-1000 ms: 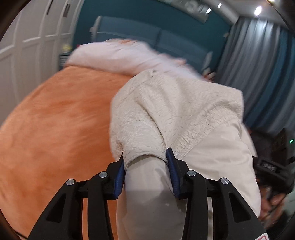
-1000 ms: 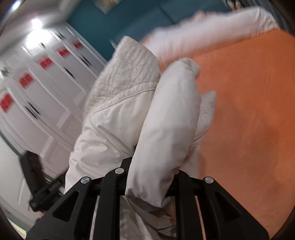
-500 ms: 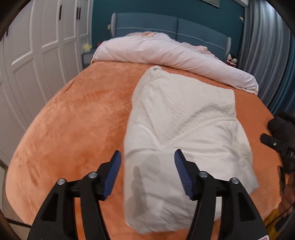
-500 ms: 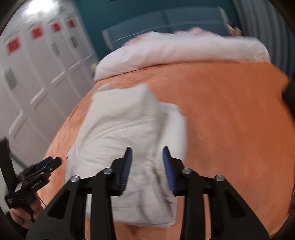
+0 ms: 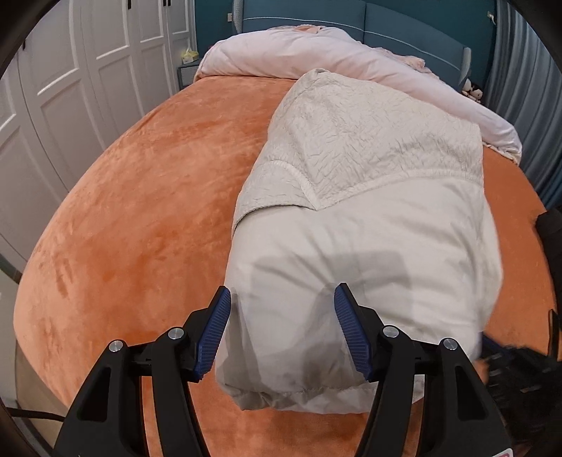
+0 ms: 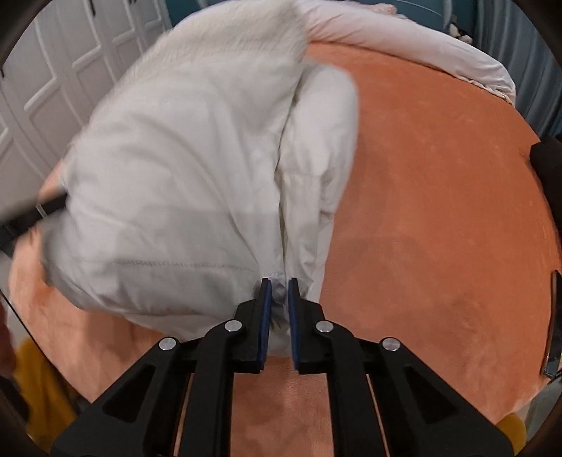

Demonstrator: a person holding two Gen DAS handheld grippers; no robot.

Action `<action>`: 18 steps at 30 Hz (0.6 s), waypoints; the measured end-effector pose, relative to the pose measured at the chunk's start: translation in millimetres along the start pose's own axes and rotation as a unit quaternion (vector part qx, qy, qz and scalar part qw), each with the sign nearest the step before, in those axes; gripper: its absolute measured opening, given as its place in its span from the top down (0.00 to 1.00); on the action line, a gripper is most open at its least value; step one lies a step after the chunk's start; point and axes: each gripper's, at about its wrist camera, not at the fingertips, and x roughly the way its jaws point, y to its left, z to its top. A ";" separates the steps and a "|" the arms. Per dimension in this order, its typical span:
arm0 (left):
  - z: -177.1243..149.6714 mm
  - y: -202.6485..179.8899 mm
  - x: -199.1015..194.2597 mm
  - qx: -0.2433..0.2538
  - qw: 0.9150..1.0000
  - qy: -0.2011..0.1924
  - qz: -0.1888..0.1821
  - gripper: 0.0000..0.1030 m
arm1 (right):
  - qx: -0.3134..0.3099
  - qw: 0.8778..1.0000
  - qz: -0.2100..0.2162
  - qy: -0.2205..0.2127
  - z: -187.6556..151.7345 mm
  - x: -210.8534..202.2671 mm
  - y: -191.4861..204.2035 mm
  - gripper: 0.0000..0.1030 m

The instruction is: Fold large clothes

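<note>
One orange bed – white wardrobe doors, teal headboard.

Folded garment, ahead of the left tongs: smooth matt off-white woven shell at the near end; crinkled, fleecy cream lining turned out at the far end, edged with a stitched seam. A stitched hem runs along its near edge by the right tongs.
Bed cover, under and to either side of the tongs: orange plush, velvety nap, faint sheen.
Duvet, far beyond the tongs: pale pink, soft matt cloth.
Tongs: matt black plastic arms, ribbed blue pads, bright metal rivets.
Wardrobe doors, left of the left tongs: white painted panels, satin finish.
</note>
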 end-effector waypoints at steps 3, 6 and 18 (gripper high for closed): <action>-0.5 1.7 2.2 -0.005 1.000 0.005 0.000 0.41 | 0.018 0.998 0.030 -0.058 29.1 -36.7 -6.3 0.90; -0.8 0.6 1.7 -0.004 1.000 0.006 0.003 0.40 | 0.010 0.994 0.037 -0.104 81.7 -50.7 3.5 0.90; 4.7 5.6 16.1 -0.022 0.999 0.014 -0.030 0.25 | -0.012 0.999 -0.045 -0.012 153.8 81.6 2.3 0.93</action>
